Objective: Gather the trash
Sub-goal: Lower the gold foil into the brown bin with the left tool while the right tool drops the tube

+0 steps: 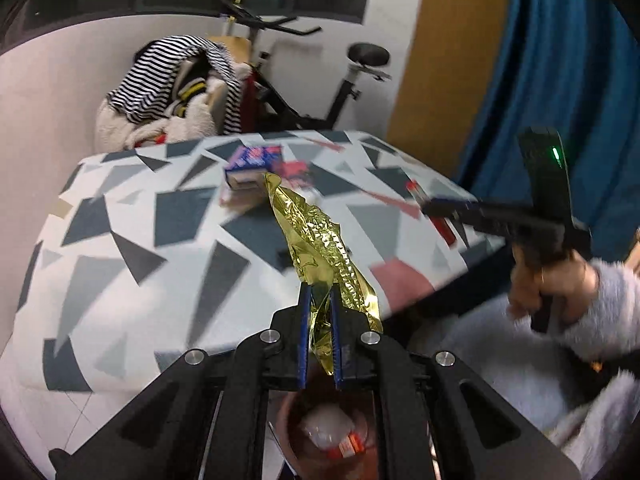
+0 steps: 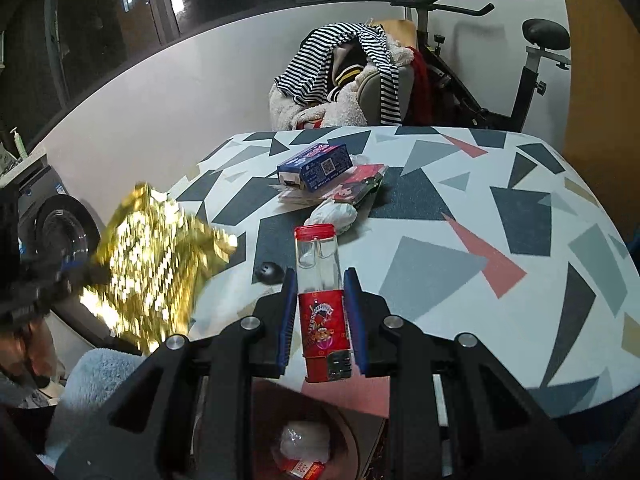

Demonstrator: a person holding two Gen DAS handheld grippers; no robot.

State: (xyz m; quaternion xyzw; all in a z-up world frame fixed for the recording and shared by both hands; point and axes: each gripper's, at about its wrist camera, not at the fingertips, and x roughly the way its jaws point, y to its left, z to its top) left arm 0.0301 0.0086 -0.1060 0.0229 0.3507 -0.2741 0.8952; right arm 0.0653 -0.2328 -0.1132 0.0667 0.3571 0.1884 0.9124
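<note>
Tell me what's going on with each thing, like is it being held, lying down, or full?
Left hand-held gripper: shut on gold foil wrapper.
Right hand-held gripper: shut on red lighter.
Trash bin: below the grippers, already holding trash.
Blue box: lying on table.
White wad: lying on table.

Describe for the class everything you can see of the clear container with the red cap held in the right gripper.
The container is a slim clear plastic tube with a red cap at its far end and a red printed label round its near half; a silvery patch shows at its base. The clear part looks empty. It lies lengthwise along the right gripper, clamped between the blue pads, above the table's near edge, with the brown bin below.
</note>
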